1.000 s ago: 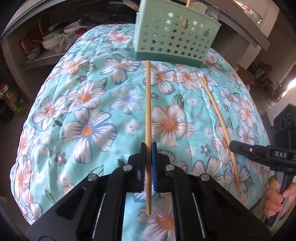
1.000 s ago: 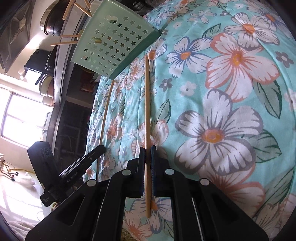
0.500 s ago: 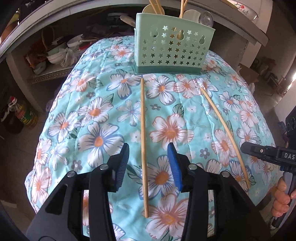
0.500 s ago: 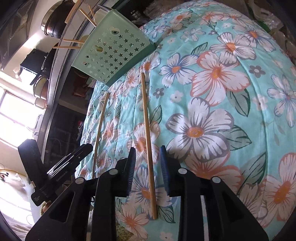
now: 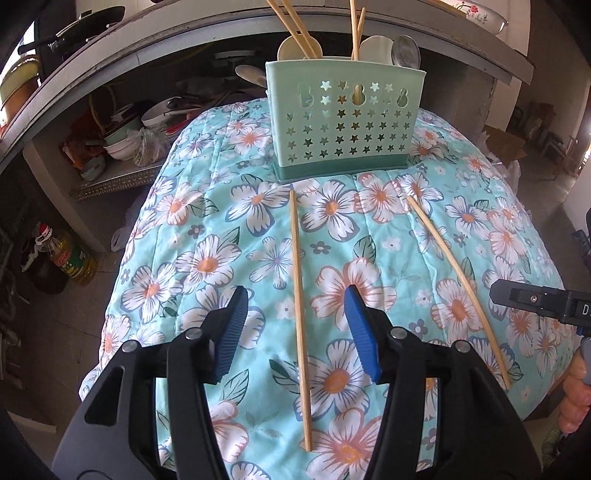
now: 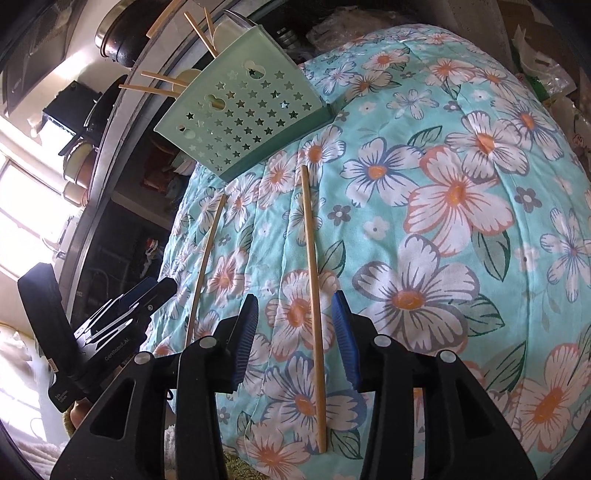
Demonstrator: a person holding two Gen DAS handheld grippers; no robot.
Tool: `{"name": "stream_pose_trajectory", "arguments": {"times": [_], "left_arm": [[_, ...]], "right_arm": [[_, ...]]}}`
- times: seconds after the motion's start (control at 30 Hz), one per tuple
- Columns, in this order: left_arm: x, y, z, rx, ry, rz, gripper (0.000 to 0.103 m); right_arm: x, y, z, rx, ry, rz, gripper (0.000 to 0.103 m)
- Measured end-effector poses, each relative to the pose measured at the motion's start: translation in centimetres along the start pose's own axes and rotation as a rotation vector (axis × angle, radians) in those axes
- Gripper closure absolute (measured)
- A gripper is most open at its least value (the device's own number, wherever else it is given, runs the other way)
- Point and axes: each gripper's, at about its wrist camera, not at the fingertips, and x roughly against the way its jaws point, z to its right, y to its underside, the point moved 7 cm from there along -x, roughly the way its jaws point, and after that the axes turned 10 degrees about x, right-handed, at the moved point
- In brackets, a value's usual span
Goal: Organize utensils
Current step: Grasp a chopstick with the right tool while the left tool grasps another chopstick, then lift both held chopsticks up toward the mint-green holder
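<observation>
Left wrist view, chopstick under me: one wooden chopstick [image 5: 300, 317] is lying flat on the flowered cloth, running from just short of the holder back toward my camera, passing between my two blue pads without touching either.
Left hand-held gripper [image 5: 295, 328]: I am opening its jaws; they are standing well apart, holding nothing, hovering above the chopstick.
Second chopstick [image 5: 458, 273]: this one is lying to the right, slanting away from the first, its far tip near the holder's right corner and its near end by the cloth's edge.
Right wrist view, same pair: the chopstick [image 6: 313, 295] between my right pads is lying loose on the cloth; the other chopstick [image 6: 205, 273] is resting to its left, well apart.
Right hand-held gripper [image 6: 295, 332]: I am opening these jaws too; the pads are clear of the stick on both sides and gripping nothing.
Utensil holder [image 5: 343, 122]: a mint green basket with star cut-outs is standing upright at the far end of the cloth, carrying more chopsticks [image 5: 295, 26] and spoons [image 5: 373, 46].
Flowered cloth [image 5: 177, 251]: a teal quilted cover with white and orange blooms is draping over the tabletop.
My hand [image 5: 576, 395]: my fingers are showing at the right edge, wrapping the other tool's handle.
Beyond: a shelf with bowls [image 5: 122, 136] is sitting at the left, and an oil bottle [image 5: 72, 256] is standing on the floor.
</observation>
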Motion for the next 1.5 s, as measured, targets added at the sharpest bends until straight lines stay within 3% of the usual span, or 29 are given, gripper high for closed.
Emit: {"name": "stream_pose_trajectory", "arguments": {"times": [0.63,1.0,1.3,1.5], "left_arm": [[-2.1,-1.2,-0.3,0.006,-0.003,-0.014,0.051],[-4.6,-3.0,0.9,0.035,0.24,-0.07,0.052],[-10.3,-5.5,0.7,0.055,0.215,-0.153,0.074],[-11.6,-5.7,0.5,0.052,0.195,-0.168,0.078]], "right_arm": [[-1.7,-2.0,-0.3,0.041,0.045,-0.014,0.062],[-2.9,-3.5,0.8,0.042,0.09,-0.011,0.062],[-3.8,-4.3,1.3,0.045,0.098,-0.025,0.062],[-4.3,-5.3,1.1,0.072,0.11,-0.033,0.062]]}}
